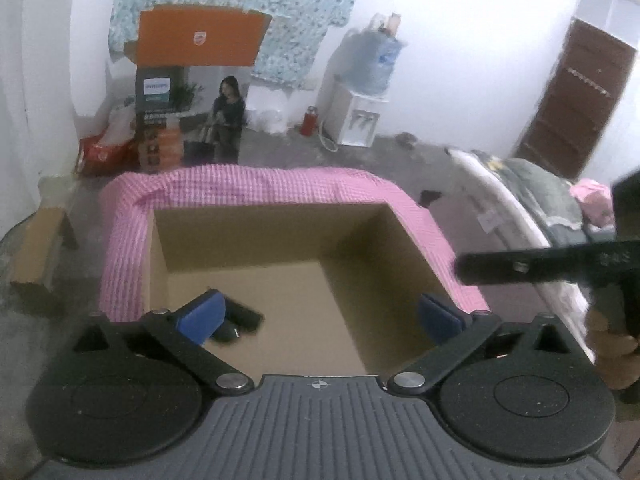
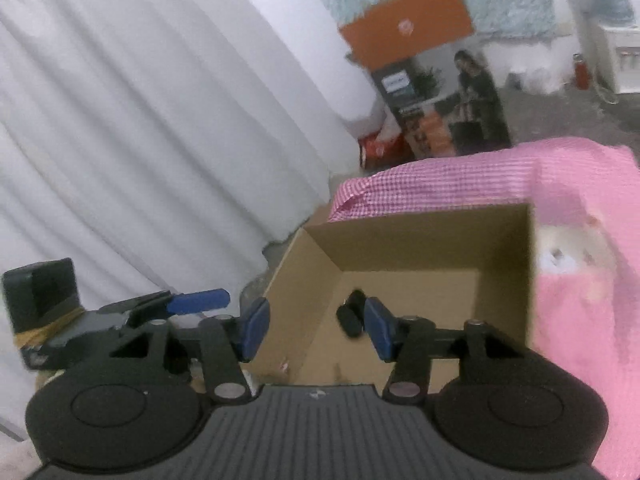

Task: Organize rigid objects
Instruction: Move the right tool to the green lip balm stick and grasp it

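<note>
An open cardboard box point(image 1: 248, 240) with a pink checked cloth point(image 1: 256, 184) over its rim fills the left wrist view. Black rounded objects point(image 1: 240, 322) lie on its floor at the near left. My left gripper point(image 1: 320, 316) hangs over the box, open and empty. In the right wrist view the box point(image 2: 420, 240) is ahead, with the black objects point(image 2: 352, 314) inside. My right gripper point(image 2: 316, 326) is open and empty above the box's near left edge. The left gripper point(image 2: 196, 300) shows at the left there. A dark part of the right gripper point(image 1: 540, 266) enters at the right.
A white curtain point(image 2: 160, 120) hangs on the left. A tall printed carton with an orange flap point(image 1: 192, 92) stands behind the box. A water dispenser point(image 1: 360, 116), a brown door point(image 1: 576, 104), a small cardboard box point(image 1: 36, 256) and bedding point(image 1: 532, 196) surround it.
</note>
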Motion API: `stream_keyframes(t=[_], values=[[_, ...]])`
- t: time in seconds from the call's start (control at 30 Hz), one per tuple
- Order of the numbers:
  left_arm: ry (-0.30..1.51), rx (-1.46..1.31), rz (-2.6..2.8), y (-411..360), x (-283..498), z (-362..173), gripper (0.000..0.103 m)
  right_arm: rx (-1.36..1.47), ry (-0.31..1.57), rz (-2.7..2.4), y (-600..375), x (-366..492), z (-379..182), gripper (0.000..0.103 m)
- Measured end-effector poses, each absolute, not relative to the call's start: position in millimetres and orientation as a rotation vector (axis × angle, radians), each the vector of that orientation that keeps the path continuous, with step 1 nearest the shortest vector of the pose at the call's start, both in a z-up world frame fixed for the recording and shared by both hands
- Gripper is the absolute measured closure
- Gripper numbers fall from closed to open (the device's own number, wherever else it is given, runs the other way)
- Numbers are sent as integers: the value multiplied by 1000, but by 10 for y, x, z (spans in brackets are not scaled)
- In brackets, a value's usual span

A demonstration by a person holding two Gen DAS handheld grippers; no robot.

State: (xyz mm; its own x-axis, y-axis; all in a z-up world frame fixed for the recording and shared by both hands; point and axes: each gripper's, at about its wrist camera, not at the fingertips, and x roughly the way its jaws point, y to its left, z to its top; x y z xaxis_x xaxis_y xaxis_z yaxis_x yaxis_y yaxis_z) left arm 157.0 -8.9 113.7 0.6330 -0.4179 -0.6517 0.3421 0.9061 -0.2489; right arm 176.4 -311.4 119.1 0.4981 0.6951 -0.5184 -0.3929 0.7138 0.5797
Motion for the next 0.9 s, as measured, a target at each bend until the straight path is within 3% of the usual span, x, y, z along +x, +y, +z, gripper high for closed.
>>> stream_keyframes(t=[0.17,0.37,0.47,0.6,0.73,0.9], values=[[872,-131,-483,-240,1207,749,0,522,792,641,-3509,972,924,48],[897,-13,-546,-675,861,190,0,566,904,527,-3538,558,243,49],[914,45,-600,-842,713,26,2,559,984,483,-3475,499,-29,58],[914,115,-679,-1035,599,-63,10,539,1026,451,-3457,422,-221,64],[929,176,-733,-1170,547,-151,28,558,1062,449,-3459,382,-372,74],[994,183,-744,-1248,608,-305,42,543,1079,456,-3431,493,-465,79]])
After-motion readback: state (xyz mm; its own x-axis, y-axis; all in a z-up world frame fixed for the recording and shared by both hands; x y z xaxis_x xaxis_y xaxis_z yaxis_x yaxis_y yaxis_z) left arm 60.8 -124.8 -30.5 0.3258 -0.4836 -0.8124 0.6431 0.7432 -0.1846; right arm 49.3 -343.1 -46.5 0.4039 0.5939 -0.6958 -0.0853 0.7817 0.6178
